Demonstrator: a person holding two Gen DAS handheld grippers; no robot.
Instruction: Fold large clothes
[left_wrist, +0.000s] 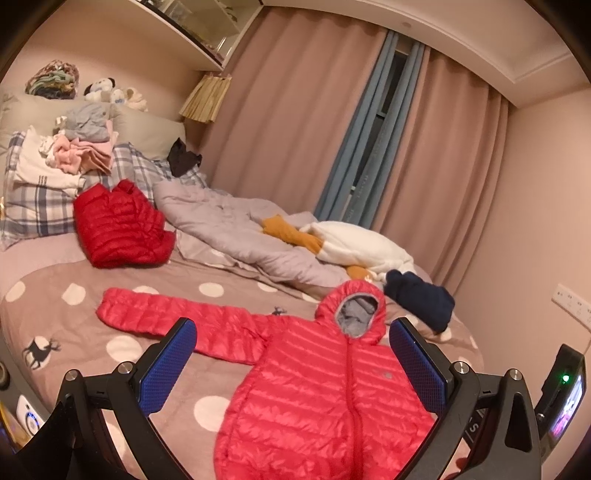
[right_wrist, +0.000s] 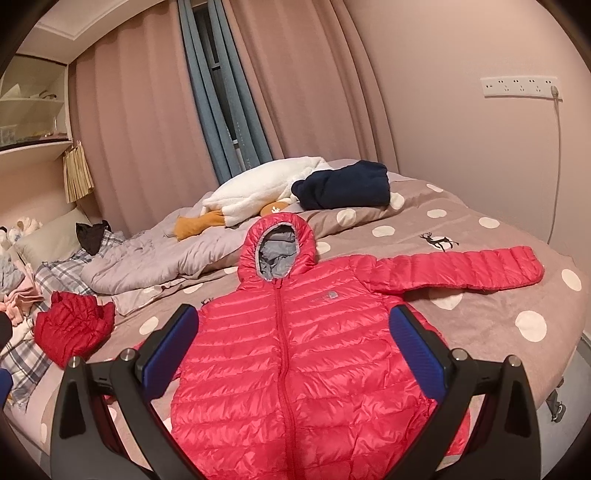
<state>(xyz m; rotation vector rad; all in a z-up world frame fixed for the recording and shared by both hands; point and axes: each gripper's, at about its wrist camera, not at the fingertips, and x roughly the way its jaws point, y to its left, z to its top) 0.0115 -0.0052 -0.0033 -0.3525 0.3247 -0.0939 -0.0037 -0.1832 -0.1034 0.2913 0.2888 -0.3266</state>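
Observation:
A pink-red hooded down jacket (left_wrist: 325, 398) (right_wrist: 295, 350) lies flat, front up and zipped, on the polka-dot bed cover (left_wrist: 74, 317) (right_wrist: 487, 314). One sleeve (left_wrist: 166, 314) stretches left in the left wrist view; the other sleeve (right_wrist: 461, 269) stretches right in the right wrist view. My left gripper (left_wrist: 291, 332) hovers open above the jacket's chest and hood, holding nothing. My right gripper (right_wrist: 291, 317) is also open above the jacket's body, empty. The blue pads (left_wrist: 170, 369) (right_wrist: 417, 350) are wide apart.
A folded darker red down jacket (left_wrist: 122, 225) (right_wrist: 74, 328) lies near plaid pillows (left_wrist: 40, 206). A grey duvet (left_wrist: 236, 229), a white-and-orange plush (left_wrist: 354, 243) and a navy garment (left_wrist: 421, 299) (right_wrist: 343, 188) sit behind the hood. Clothes pile (left_wrist: 74, 151) at the headboard. Curtains (right_wrist: 147, 129) and wall beyond.

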